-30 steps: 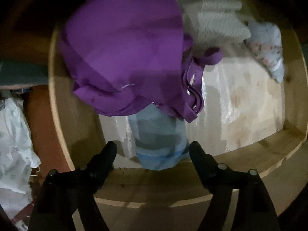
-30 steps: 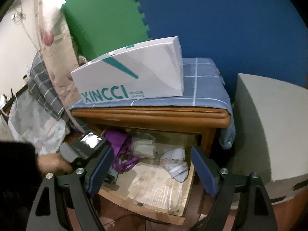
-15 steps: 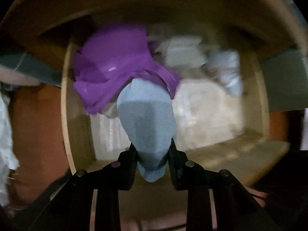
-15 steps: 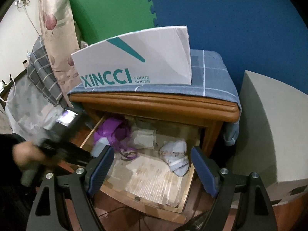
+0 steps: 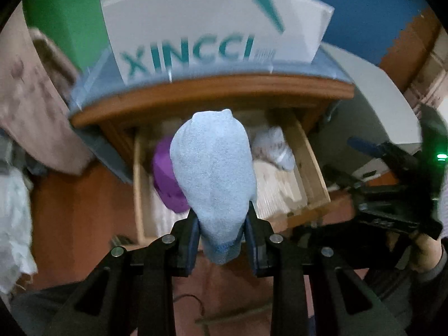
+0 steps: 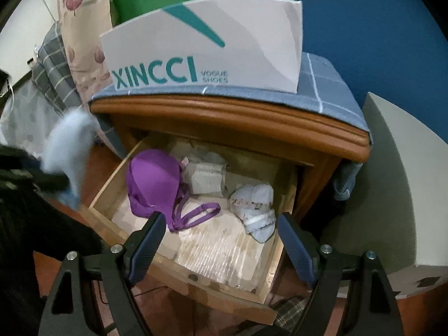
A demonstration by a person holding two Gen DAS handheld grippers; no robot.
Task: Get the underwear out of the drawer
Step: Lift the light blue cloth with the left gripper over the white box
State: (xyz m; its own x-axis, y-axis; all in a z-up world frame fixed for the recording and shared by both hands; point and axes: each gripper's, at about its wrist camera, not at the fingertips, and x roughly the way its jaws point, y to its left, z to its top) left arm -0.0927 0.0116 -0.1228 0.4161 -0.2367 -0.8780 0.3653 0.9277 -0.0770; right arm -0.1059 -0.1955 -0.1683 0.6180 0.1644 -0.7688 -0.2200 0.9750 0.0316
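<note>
Your left gripper (image 5: 222,232) has its jaws clamped on only the blue underwear's (image 5: 214,173) lower end, so a swing could shake it loose, while your right gripper (image 6: 221,240) gapes empty above the drawer (image 6: 224,288).

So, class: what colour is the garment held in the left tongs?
Light blue garment, sharpest in the left wrist view, clamped between the left tongs.

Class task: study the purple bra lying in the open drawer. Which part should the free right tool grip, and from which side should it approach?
Probably the purple bra by its looped straps, from above over the drawer front: they lie flat, nearest the open right tool.
</note>
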